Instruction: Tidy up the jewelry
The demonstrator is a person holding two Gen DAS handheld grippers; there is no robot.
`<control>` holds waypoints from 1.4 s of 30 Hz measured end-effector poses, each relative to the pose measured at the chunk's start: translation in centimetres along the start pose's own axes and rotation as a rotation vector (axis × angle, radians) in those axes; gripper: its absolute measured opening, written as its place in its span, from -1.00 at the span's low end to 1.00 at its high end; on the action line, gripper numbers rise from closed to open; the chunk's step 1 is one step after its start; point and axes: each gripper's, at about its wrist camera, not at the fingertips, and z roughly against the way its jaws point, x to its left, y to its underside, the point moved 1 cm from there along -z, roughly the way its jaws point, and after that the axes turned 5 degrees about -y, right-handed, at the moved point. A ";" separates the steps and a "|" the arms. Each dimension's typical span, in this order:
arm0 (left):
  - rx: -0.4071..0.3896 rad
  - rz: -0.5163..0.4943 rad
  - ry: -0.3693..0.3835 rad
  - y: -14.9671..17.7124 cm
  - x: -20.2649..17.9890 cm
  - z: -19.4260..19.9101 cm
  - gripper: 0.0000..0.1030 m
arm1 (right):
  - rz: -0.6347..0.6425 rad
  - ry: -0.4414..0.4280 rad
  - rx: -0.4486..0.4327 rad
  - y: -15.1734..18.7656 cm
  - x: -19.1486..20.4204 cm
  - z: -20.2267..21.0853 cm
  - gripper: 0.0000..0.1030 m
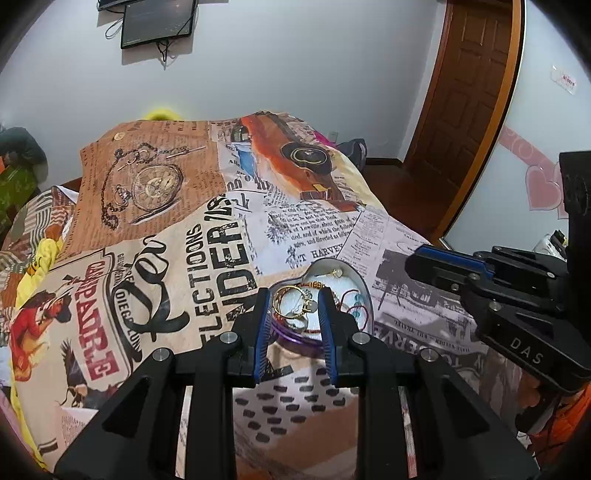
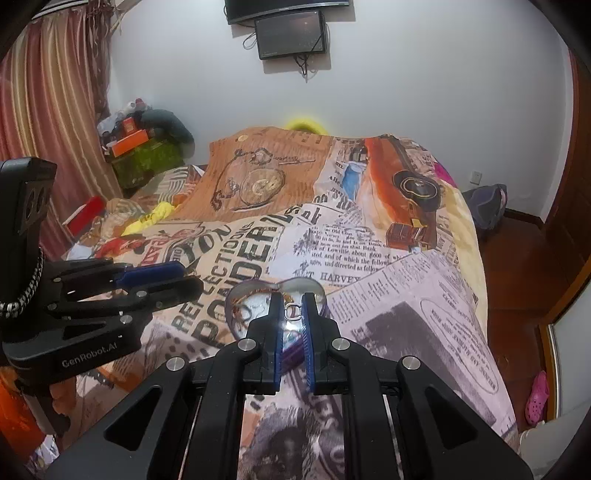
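Note:
A heart-shaped tin [image 1: 364, 286] with a purple wall lies on the bed and holds gold rings [image 1: 291, 299], a red cord bracelet with teal beads [image 1: 356, 308] and a pearl piece [image 1: 338, 273]. My left gripper [image 1: 294, 295] is open just above the tin, fingers on either side of the gold rings. In the right wrist view my right gripper [image 2: 293, 308] is shut on a small silver ring [image 2: 293, 311], held over the same tin [image 2: 314, 286]. Each gripper shows in the other's view, the right one [image 1: 443, 267] and the left one [image 2: 155, 280].
The bed is covered by a newspaper-print quilt [image 1: 184, 258]. Yellow cloth and clutter [image 2: 147, 218] lie at the left side. A wooden door [image 1: 469, 92] and wood floor [image 2: 517, 277] are at the right. Monitors [image 2: 291, 33] hang on the white wall.

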 end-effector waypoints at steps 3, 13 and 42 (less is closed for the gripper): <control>0.008 -0.004 0.004 0.0 -0.1 -0.7 -0.53 | -0.004 -0.003 0.002 -0.5 -0.4 -0.5 -0.84; 0.076 0.001 0.026 0.4 -0.2 -3.9 -0.53 | -0.036 -0.031 0.042 -0.5 -0.7 -3.3 -0.84; 0.136 -0.008 0.023 0.5 -0.3 -5.4 -0.52 | -0.073 -0.036 0.161 0.5 -1.9 -6.5 -0.83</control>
